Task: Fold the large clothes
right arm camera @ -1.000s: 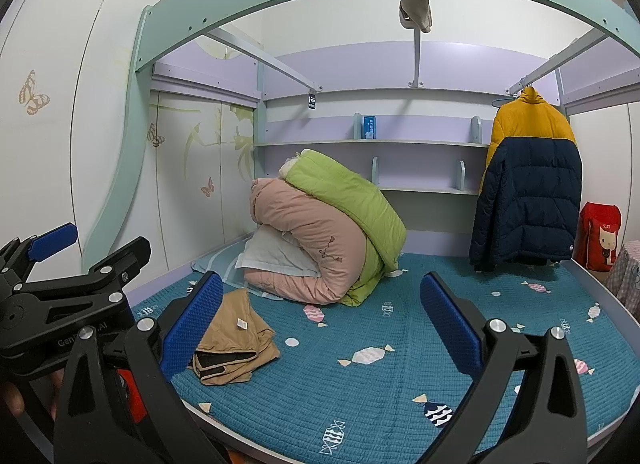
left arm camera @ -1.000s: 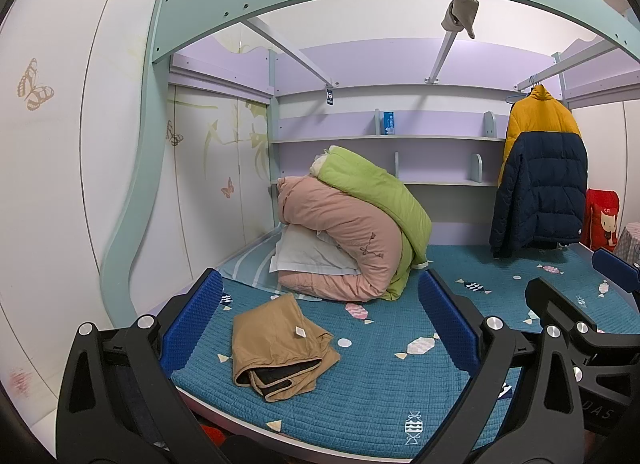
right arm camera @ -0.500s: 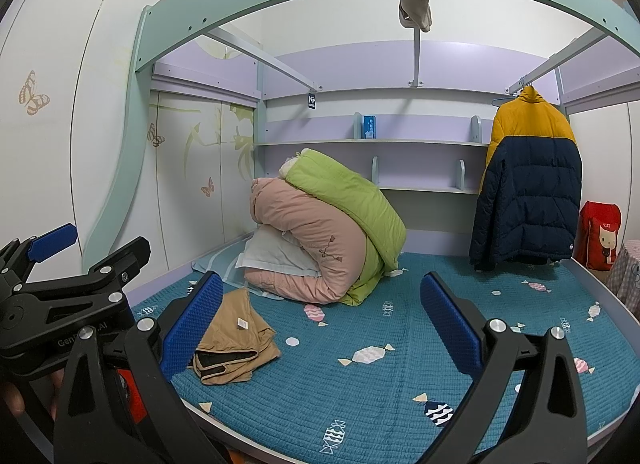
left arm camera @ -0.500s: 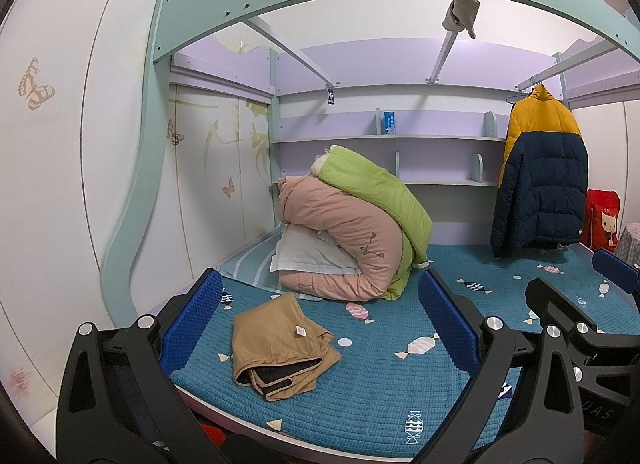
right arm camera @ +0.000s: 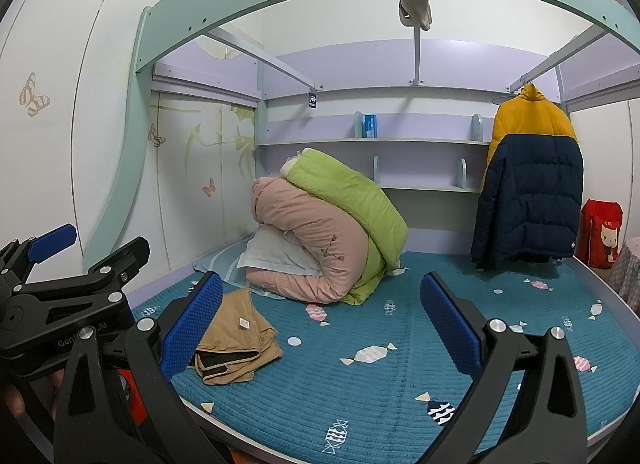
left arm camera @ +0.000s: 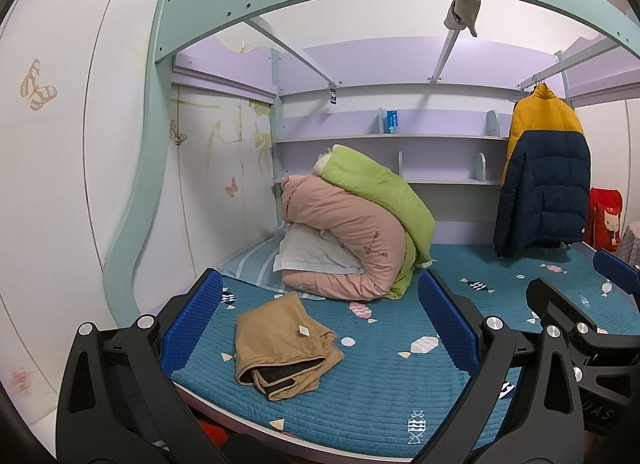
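Nothing has moved in the last second. The bed (left arm camera: 400, 404) holds the folded tan pants (left arm camera: 280, 348) at 7 o'clock. The left gripper (left arm camera: 320, 324) and right gripper (right arm camera: 320, 328) hang released, holding nothing. The fold looks done.

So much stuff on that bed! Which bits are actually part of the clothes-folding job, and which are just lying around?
Part of the job:
- tan folded garment on the bed's front edge
- left gripper, open
- right gripper, open

Just lying about:
- pink quilt
- green quilt
- white pillow
- yellow-and-navy puffer jacket, hanging
- red bag
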`<action>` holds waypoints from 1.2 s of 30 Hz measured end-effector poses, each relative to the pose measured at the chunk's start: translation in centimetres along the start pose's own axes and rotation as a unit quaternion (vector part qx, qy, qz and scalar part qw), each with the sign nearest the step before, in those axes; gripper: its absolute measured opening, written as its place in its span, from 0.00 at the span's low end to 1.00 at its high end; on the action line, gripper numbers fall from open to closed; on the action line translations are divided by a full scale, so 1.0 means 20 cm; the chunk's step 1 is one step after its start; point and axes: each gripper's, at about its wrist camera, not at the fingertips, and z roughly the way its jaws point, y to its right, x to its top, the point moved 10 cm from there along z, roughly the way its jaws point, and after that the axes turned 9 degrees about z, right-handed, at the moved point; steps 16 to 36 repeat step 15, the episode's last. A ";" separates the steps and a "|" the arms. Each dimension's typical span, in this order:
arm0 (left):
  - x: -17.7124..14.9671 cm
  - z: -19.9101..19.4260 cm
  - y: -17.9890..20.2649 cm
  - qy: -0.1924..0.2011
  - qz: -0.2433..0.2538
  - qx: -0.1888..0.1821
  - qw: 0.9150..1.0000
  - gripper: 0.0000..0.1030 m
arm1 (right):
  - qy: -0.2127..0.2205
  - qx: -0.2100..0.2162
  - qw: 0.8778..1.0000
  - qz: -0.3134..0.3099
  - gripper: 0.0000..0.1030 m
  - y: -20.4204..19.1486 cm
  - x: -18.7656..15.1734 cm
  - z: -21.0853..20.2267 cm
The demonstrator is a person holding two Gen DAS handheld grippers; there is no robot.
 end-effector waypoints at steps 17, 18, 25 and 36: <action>-0.19 0.32 0.24 -0.076 0.043 -0.020 0.996 0.95 | -0.070 -0.038 0.996 0.040 0.93 0.32 -0.23 0.29; -0.19 0.32 0.24 -0.076 0.043 -0.020 0.996 0.95 | -0.070 -0.038 0.996 0.040 0.93 0.32 -0.23 0.29; -0.19 0.32 0.24 -0.076 0.043 -0.020 0.996 0.95 | -0.070 -0.038 0.996 0.040 0.93 0.32 -0.23 0.29; -0.19 0.32 0.24 -0.076 0.043 -0.020 0.996 0.95 | -0.070 -0.038 0.996 0.040 0.93 0.32 -0.23 0.29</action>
